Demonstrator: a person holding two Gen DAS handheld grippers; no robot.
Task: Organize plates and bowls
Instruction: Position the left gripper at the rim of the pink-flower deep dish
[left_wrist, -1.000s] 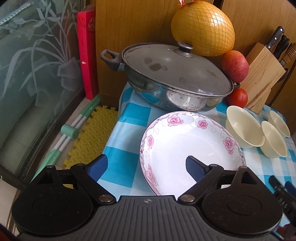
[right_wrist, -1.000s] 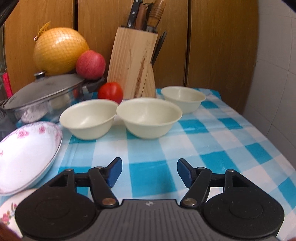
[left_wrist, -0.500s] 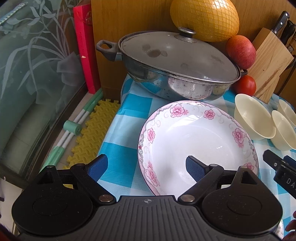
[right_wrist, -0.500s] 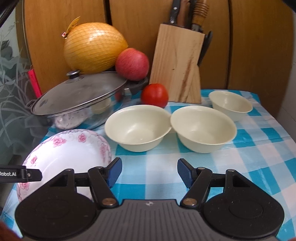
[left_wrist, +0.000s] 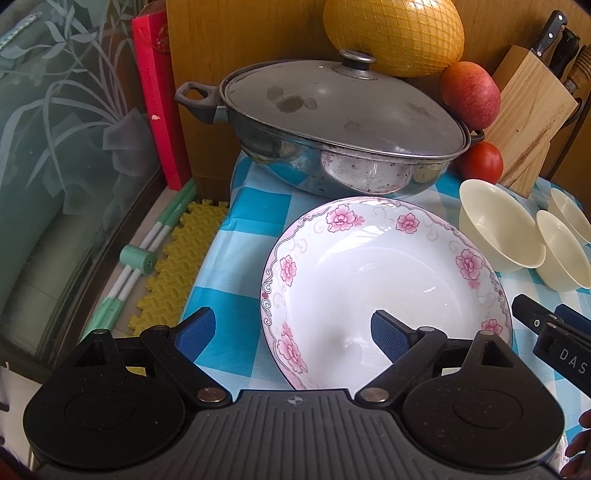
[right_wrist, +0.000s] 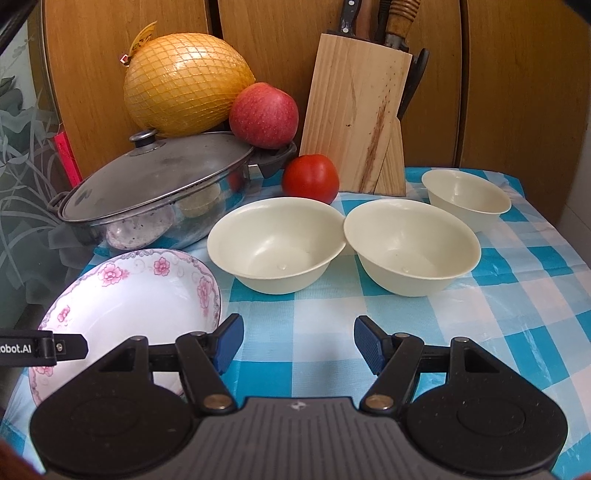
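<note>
Left claw (left_wrist: 291, 330) wide open, empty, astride near rim of plate (left_wrist: 384, 280) just ahead; glazed, slippery, breakable, best pinched at rim; right claw (right_wrist: 298, 343) half open, empty, bowls (right_wrist: 277, 245) ahead.

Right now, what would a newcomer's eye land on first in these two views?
Probably the netted yellow pomelo at the back, resting above the lidded steel pot with a red apple beside it. Next, the floral plate at the checked cloth's left edge, the open left tool straddling its near rim. Three cream bowls line up right of it, before the knife block.
</note>
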